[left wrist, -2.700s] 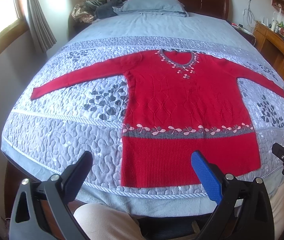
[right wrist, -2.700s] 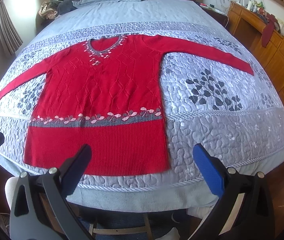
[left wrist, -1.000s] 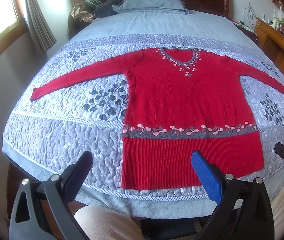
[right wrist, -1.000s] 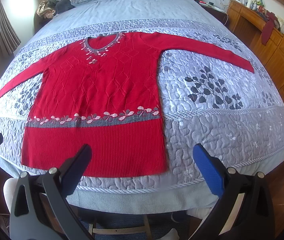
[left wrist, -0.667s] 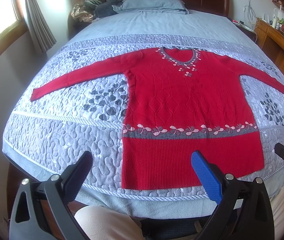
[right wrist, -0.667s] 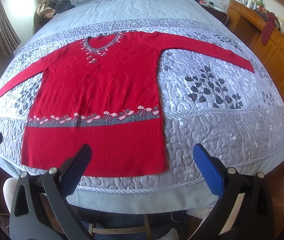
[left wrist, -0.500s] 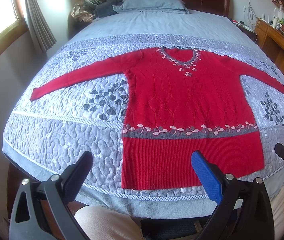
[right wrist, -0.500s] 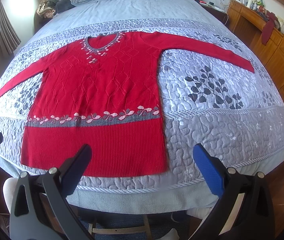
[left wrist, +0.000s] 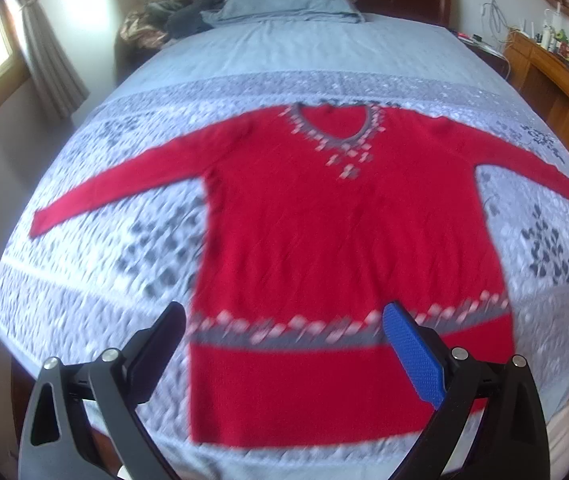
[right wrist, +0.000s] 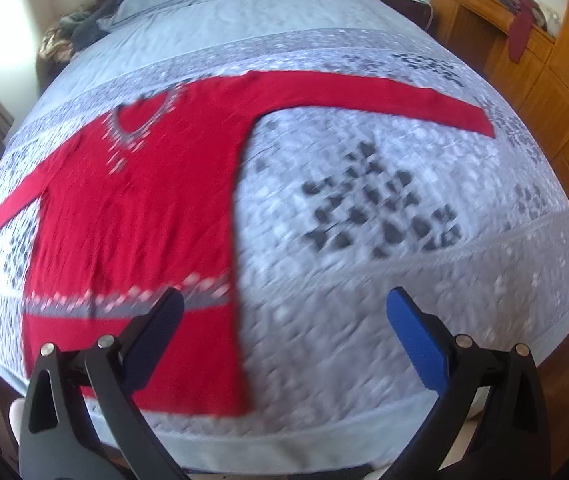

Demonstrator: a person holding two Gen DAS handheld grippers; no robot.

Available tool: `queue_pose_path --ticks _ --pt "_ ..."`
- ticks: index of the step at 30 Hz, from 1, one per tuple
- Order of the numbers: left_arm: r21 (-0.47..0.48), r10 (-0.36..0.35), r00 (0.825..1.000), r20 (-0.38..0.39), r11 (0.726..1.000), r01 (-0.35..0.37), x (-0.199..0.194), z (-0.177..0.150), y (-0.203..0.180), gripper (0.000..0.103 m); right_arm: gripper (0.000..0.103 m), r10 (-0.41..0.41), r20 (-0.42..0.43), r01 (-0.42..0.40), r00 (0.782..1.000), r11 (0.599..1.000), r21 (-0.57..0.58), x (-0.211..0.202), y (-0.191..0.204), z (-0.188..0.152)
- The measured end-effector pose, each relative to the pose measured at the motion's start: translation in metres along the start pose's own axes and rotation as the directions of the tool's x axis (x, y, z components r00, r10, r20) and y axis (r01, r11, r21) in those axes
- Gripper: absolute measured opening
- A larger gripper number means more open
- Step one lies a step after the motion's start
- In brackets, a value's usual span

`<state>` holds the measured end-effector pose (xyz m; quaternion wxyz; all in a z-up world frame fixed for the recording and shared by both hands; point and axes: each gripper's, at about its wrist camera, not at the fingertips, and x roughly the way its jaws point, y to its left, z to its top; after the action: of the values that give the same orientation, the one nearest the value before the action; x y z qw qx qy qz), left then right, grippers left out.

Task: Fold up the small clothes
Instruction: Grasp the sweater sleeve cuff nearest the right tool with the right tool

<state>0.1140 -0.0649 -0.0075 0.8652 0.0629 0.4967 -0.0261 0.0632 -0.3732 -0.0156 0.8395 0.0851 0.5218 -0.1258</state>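
A red long-sleeved sweater (left wrist: 344, 240) with a grey patterned V-neck and a grey flowered band lies flat, front up, sleeves spread, on the quilted bed (left wrist: 96, 280). My left gripper (left wrist: 284, 328) hovers open above the lower body of the sweater, near the flowered band, holding nothing. In the right wrist view the sweater (right wrist: 136, 216) fills the left half, its right sleeve (right wrist: 384, 100) stretching out to the right. My right gripper (right wrist: 284, 316) is open over the quilt just right of the sweater's side edge. Both views are motion-blurred.
A pillow (left wrist: 284, 2) and a heap of clothes (left wrist: 172, 24) lie at the headboard. Wooden cabinets (right wrist: 544, 72) line the right side of the bed. A window with a curtain (left wrist: 48, 56) is on the left wall. The quilt (right wrist: 404, 200) right of the sweater is bare.
Both grippers have moved forward over the bed, so the sweater looks larger and nearer. The right gripper has also swung right, off the hem. Both stay open and the sweater lies as before.
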Motion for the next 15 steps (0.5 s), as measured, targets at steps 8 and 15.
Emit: queue_pose_path --ticks 8,15 --pt "0.045 -0.068 0.997 0.019 0.997 0.067 0.054 0.097 -0.109 0.099 0.1 -0.06 -0.031 0.063 0.998 0.99 0.126 0.056 -0.152 0.107" --pt "0.061 -0.148 0.989 0.009 0.987 0.147 0.113 0.172 -0.229 0.099 0.1 -0.029 -0.12 0.058 0.992 0.967 0.249 0.126 -0.27 0.175"
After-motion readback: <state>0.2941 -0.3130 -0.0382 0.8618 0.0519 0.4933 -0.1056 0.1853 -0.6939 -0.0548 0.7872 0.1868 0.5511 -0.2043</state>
